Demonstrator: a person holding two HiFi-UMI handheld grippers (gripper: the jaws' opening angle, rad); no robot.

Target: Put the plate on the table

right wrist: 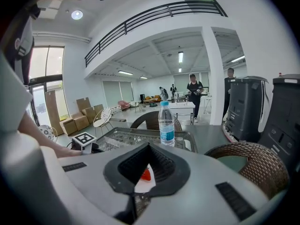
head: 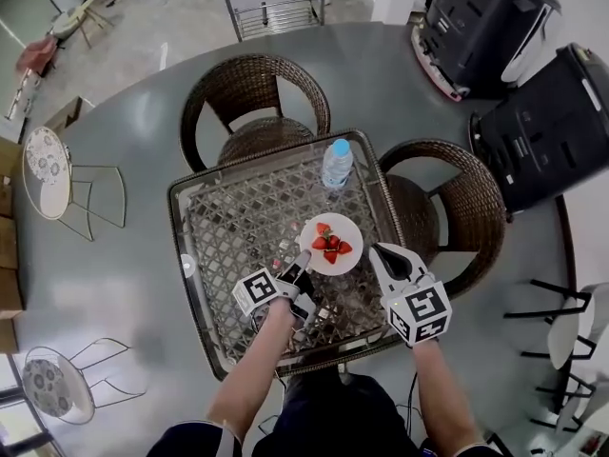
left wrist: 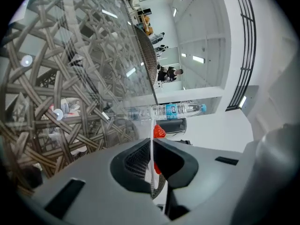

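A white plate point(head: 348, 228) with several strawberries point(head: 330, 245) is over the glass-topped wicker table point(head: 228, 217), right of its middle. My left gripper point(head: 301, 267) is shut on the plate's near-left rim. In the left gripper view the plate point(left wrist: 151, 142) runs edge-on between the jaws, with a strawberry point(left wrist: 159, 131) just beyond them. My right gripper point(head: 379, 251) hovers just right of the plate, its jaws together and nothing between them. In the right gripper view the plate point(right wrist: 139, 185) and a strawberry point(right wrist: 146, 174) show past the jaws. Whether the plate rests on the glass I cannot tell.
A water bottle point(head: 336, 163) with a blue cap stands at the table's far edge, beyond the plate. Wicker chairs point(head: 255, 103) point(head: 457, 208) stand at the far and right sides. Two black bins point(head: 485, 27) are at the upper right.
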